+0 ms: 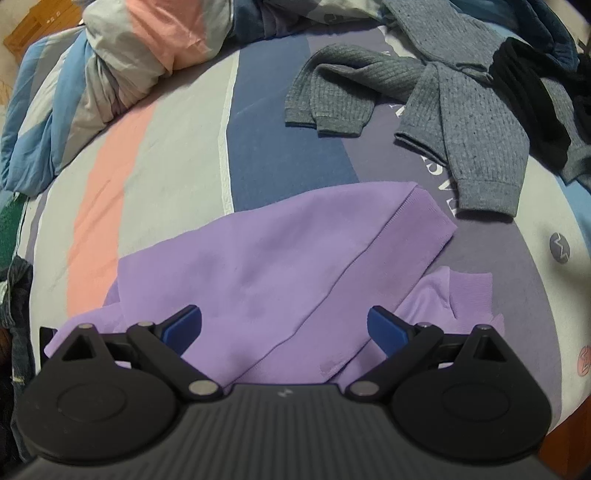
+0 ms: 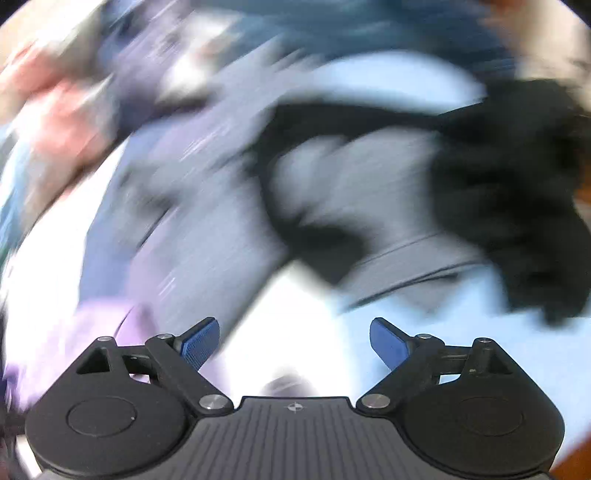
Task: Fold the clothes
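The purple garment (image 1: pixel 280 273) lies on the bed (image 1: pixel 177 155), just in front of the left gripper (image 1: pixel 284 328). It is a smooth, soft knit with ribbed cuffs, and one sleeve is laid across the body in a diagonal line. The blue fingers (image 1: pixel 184 325) of the left gripper are spread wide above this cloth and hold nothing; whether they touch the fabric I cannot tell.

The right gripper (image 2: pixel 295 343) also has its fingers (image 2: pixel 201 341) spread wide, with nothing between them. Its view is strongly blurred, so only colour patches show: a small piece of the purple garment (image 2: pixel 92 328) at the lower left, a grey shape and a black cloth (image 2: pixel 509 206) further away.

The bed is covered by a sheet with wide curved bands of grey, pink, dark blue and mauve, and some white letters are printed on it. Beyond the purple garment lies a grey sweater (image 1: pixel 436 110) of thick ribbed knit, with its sleeves bent toward the camera. A black cloth (image 1: pixel 532 96) lies partly over it at the right. At the upper left sits a bunched quilt (image 1: pixel 122 62) in the same colours, and behind it a piece of wooden furniture (image 1: pixel 33 33) shows.
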Available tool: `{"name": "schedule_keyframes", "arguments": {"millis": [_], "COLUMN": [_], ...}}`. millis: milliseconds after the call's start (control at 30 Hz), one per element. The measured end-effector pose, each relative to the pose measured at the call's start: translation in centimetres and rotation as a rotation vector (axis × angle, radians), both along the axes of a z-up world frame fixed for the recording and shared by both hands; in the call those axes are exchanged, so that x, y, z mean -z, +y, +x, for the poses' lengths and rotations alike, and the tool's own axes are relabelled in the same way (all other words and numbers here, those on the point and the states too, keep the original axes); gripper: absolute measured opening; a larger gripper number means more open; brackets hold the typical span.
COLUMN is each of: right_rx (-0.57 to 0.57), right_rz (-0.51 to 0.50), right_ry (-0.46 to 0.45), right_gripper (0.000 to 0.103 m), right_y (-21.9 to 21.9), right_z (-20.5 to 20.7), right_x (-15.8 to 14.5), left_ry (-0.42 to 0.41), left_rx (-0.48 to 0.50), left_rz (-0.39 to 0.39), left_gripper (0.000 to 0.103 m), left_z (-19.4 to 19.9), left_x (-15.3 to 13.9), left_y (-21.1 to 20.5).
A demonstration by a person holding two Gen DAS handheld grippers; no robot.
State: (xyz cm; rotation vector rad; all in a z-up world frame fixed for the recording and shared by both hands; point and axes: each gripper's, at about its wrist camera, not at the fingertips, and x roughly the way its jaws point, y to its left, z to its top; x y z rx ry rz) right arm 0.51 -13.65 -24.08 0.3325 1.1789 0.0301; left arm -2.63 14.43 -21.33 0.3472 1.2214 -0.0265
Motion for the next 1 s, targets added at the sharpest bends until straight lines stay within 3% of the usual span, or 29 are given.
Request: {"name": "schedule_keyframes", "arguments": {"millis": [67, 133, 200, 300, 367, 433, 533, 800, 867, 1000], "right_rx": [-0.009, 0.053, 0.079, 0.086, 0.052, 0.017, 0.017, 0.232, 0.253, 0.245], "right_rz": [0.018, 0.060, 0.050, -0.019, -0.079, -0.144, -0.245, -0.567, -0.672, -0.703], "right_ry": [0.015, 0.037, 0.006, -0.049, -0.104, -0.199, -0.353, -0.611, -0.621, -0.468], "right_gripper": [0.079, 0.070, 0.068, 0.029, 0.019, 0.018, 0.017, 0.016, 0.017, 0.018], "right_y": [2.8, 4.2, 5.7, 7.6, 8.3, 8.1, 5.6, -8.3, -10.7, -14.8], "right_z": [2.0, 4.5, 6.0, 7.2, 7.8, 7.9, 6.9, 6.6, 6.4, 6.8], "right_x": [3.2, 5.9, 6.9, 6.2, 4.6, 2.2, -3.7, -17.9, -19.2, -17.6], "left_ry": [-0.003, -0.007, -0.009, 0.000, 0.003, -0.002, -0.021, -0.061, -0.055, -0.041], "left_rx": [0.007, 0.011, 0.014, 0.008, 0.003, 0.003, 0.021, 0.058, 0.061, 0.074], "left_rz": [0.003, 0.011, 0.034, 0.048, 0.048, 0.041, 0.033, 0.015, 0.014, 0.008], "left_gripper": [0.098, 0.099, 0.099, 0.099, 0.099, 0.099, 0.099, 0.099, 0.100, 0.100], "left_z": [-0.3, -0.6, -0.9, -1.0, -1.0, -0.8, -0.3, 1.3, 1.7, 2.1], "left_x": [-0.2, -0.5, -0.5, -0.3, -0.3, -0.6, -1.3, -2.8, -2.6, -1.8], "left_y": [0.1, 0.2, 0.4, 0.6, 0.7, 0.5, -0.2, -2.6, -3.2, -4.9]}}
